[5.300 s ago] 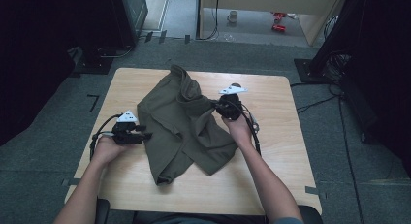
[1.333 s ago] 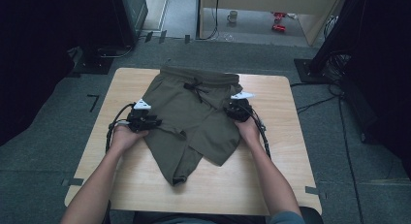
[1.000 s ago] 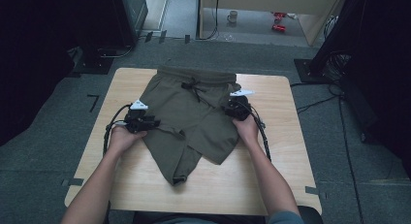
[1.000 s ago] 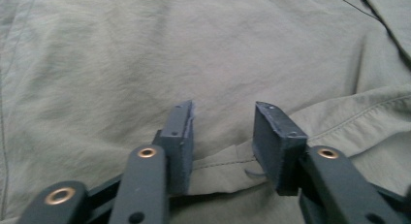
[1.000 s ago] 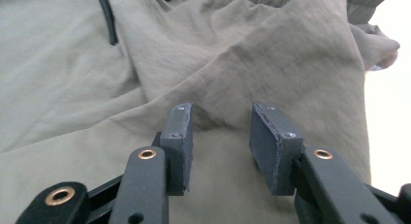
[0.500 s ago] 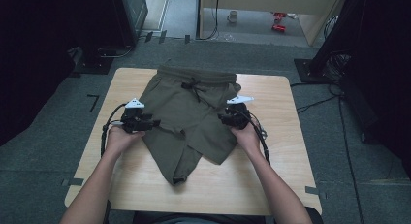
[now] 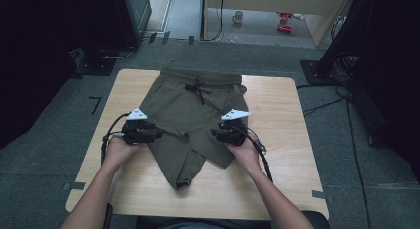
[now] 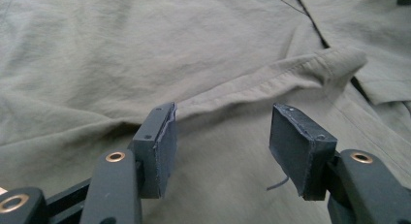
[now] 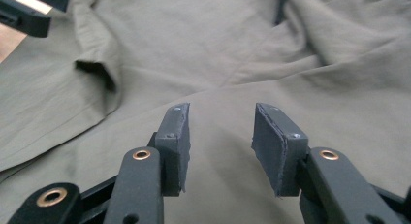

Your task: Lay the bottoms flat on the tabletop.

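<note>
A pair of olive-green shorts [image 7: 195, 117] lies spread on the wooden table [image 7: 277, 184], waistband and drawstring [image 7: 198, 87] toward the far edge, one leg folded across toward the near side. The left gripper [image 7: 157, 135] sits at the shorts' left edge; its jaws have just been opening and stand spread above a hem fold [image 8: 291, 71], nothing pinched between them. The right gripper [image 7: 216, 135] rests at the shorts' right side, jaws apart over smooth cloth, gripping nothing.

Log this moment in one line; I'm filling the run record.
shorts: flat on table | left gripper: open, just opening | right gripper: open
</note>
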Motion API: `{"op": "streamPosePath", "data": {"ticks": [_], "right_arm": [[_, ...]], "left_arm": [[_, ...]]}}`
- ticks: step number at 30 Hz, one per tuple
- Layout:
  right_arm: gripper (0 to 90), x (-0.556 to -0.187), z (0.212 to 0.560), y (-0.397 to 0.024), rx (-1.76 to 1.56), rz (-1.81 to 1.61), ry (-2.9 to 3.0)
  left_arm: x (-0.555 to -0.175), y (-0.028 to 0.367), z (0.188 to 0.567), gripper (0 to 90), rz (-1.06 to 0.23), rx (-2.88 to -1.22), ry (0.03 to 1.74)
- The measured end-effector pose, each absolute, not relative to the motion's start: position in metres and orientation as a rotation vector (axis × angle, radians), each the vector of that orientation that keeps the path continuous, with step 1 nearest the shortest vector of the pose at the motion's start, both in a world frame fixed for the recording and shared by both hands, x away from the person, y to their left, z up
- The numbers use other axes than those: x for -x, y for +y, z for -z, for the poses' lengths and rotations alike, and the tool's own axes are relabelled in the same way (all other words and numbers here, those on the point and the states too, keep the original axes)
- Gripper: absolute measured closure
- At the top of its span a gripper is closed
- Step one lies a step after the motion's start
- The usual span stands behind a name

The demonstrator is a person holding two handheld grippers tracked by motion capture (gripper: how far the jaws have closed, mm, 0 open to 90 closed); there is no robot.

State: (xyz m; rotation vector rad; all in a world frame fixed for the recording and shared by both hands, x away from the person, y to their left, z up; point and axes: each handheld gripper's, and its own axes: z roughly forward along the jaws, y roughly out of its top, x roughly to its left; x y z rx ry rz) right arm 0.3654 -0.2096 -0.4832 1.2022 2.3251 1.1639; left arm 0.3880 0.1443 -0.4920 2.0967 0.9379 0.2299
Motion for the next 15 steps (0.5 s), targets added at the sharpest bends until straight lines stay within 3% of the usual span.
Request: {"op": "streamPosePath", "data": {"ticks": [15], "right_arm": [[52.1,-0.349,0.496,-0.174,-1.105,-1.181,2.412]], "left_arm": [[-0.392,0.144,0.502,42.7,-0.199,-2.110,0.946]]}}
